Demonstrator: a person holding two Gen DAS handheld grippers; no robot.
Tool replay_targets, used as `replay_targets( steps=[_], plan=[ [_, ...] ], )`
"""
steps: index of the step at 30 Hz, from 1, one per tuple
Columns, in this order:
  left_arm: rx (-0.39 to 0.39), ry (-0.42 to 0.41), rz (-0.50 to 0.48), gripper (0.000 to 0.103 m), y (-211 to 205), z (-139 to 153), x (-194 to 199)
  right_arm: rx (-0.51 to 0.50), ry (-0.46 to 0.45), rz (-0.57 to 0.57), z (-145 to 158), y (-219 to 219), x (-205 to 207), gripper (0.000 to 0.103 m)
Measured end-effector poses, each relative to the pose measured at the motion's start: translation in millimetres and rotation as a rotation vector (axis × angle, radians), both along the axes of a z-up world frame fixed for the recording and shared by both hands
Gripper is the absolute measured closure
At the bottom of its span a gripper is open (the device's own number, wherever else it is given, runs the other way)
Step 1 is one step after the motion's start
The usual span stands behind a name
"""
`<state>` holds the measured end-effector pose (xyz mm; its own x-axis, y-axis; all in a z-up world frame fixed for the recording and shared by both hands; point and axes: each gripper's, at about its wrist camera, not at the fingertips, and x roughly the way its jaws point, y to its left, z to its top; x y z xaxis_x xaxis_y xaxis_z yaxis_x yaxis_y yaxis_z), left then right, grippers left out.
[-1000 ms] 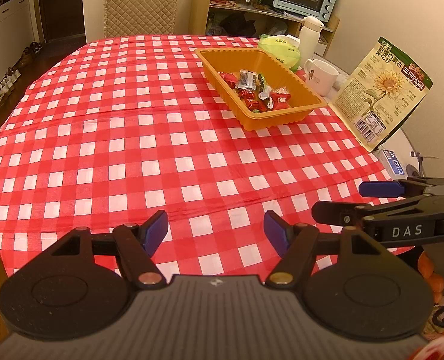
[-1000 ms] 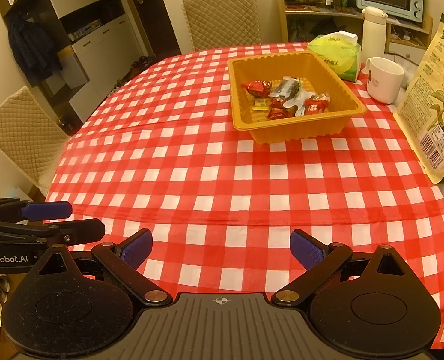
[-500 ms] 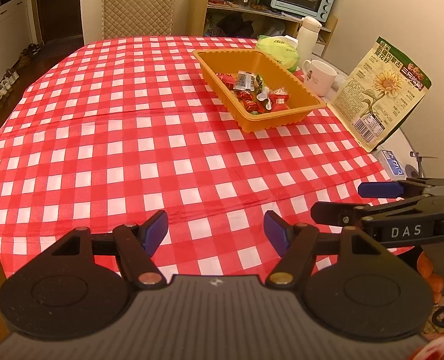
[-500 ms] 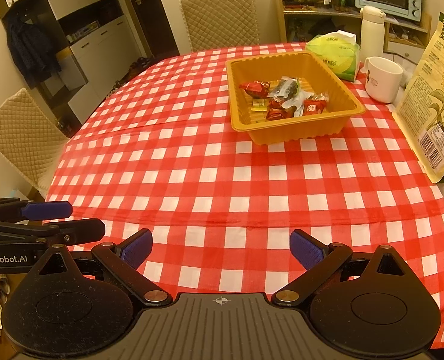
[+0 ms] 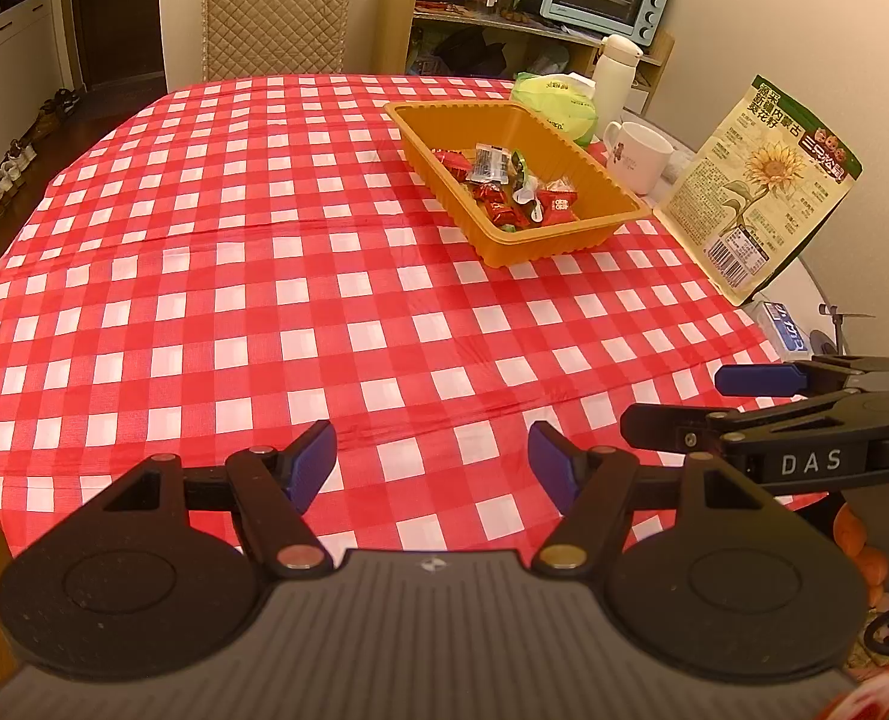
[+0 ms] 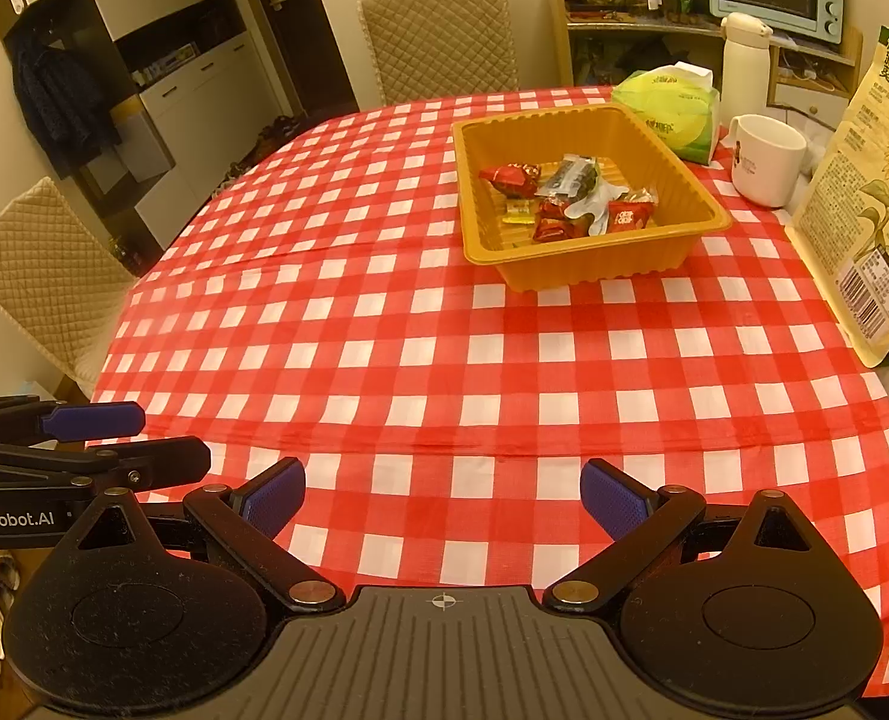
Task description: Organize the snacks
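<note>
From the left wrist, the left claw (image 5: 432, 456) stands wide and empty at the bottom of the frame, over the checked worktop (image 5: 234, 300); the orange tray (image 5: 564, 240) of wrapped snacks (image 5: 504, 192) sits upper right. From the right wrist, the right claw (image 6: 444, 495) is likewise wide and empty, tray (image 6: 588, 264) upper right. No loose snacks show on the cloth, so the gathering looks finished.
</note>
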<state>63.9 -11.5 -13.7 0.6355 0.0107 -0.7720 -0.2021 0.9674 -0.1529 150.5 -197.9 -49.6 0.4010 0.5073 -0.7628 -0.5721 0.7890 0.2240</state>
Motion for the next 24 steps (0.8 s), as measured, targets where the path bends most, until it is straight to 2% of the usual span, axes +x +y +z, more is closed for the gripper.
replay_targets(
  steps=[24],
  plan=[
    [0.0,-0.003,-0.005,0.035,0.2,2.5,4.1,0.0,0.001,-0.002,-0.5,1.2,1.0,0.005]
  ],
)
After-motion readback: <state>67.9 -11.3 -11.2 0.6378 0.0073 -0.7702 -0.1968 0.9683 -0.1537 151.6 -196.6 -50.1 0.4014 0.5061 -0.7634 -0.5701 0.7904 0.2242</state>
